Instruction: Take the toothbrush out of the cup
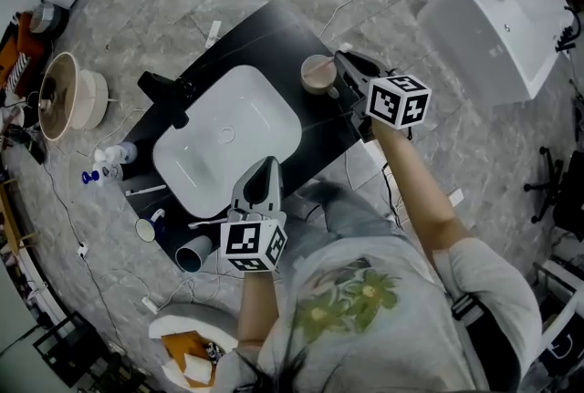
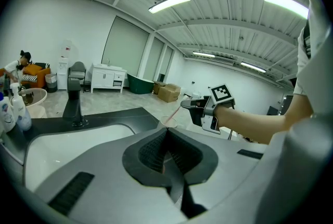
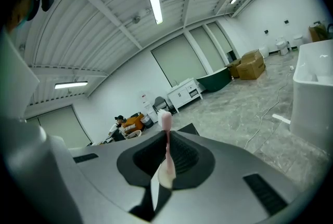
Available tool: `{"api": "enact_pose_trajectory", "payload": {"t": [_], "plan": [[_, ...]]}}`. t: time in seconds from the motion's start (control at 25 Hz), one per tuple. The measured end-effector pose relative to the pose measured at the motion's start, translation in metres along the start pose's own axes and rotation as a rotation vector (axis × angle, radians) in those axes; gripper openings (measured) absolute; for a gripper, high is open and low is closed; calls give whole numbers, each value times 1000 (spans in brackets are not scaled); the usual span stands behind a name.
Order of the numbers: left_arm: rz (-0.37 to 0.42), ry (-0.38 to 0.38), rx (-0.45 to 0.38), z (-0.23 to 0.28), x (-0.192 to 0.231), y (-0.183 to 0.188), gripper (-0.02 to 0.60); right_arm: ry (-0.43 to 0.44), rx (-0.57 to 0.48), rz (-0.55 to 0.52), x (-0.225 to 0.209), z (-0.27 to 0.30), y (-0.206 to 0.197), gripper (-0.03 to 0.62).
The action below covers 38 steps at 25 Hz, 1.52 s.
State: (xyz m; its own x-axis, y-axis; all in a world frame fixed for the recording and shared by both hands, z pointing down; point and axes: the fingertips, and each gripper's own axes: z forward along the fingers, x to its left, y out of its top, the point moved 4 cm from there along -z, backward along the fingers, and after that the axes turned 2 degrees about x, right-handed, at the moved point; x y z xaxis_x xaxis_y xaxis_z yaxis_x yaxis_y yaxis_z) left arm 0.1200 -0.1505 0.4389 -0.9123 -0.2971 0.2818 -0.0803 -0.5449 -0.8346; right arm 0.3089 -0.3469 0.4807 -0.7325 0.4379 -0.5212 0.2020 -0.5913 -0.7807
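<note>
Clamping the pink toothbrush (image 3: 166, 119), the right hand-held gripper (image 1: 345, 61) sits just beside the cup (image 1: 316, 74). Advise lifting straight up until clear of the rim. The left hand-held gripper (image 1: 265, 168) is closed and empty.

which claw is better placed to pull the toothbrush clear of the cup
Right. The right claw is shut on the pink toothbrush, close beside the cup. The left claw is shut on nothing, back at the near edge of the sink.
</note>
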Motion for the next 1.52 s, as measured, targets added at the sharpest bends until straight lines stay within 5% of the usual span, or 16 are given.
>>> {"api": "enact_pose_trajectory", "payload": {"t": [0.6,1.04,1.52], "plan": [[9,13,-60,-20,6,17,17,141,-53,19,66,-65,40,51],[20,13,-77,-38,-6,14,17,203,68,77,85,-99,-10,51],[29,31,-48,-40,-1,10,18,153,160,259,71,-97,-80,51]]}}
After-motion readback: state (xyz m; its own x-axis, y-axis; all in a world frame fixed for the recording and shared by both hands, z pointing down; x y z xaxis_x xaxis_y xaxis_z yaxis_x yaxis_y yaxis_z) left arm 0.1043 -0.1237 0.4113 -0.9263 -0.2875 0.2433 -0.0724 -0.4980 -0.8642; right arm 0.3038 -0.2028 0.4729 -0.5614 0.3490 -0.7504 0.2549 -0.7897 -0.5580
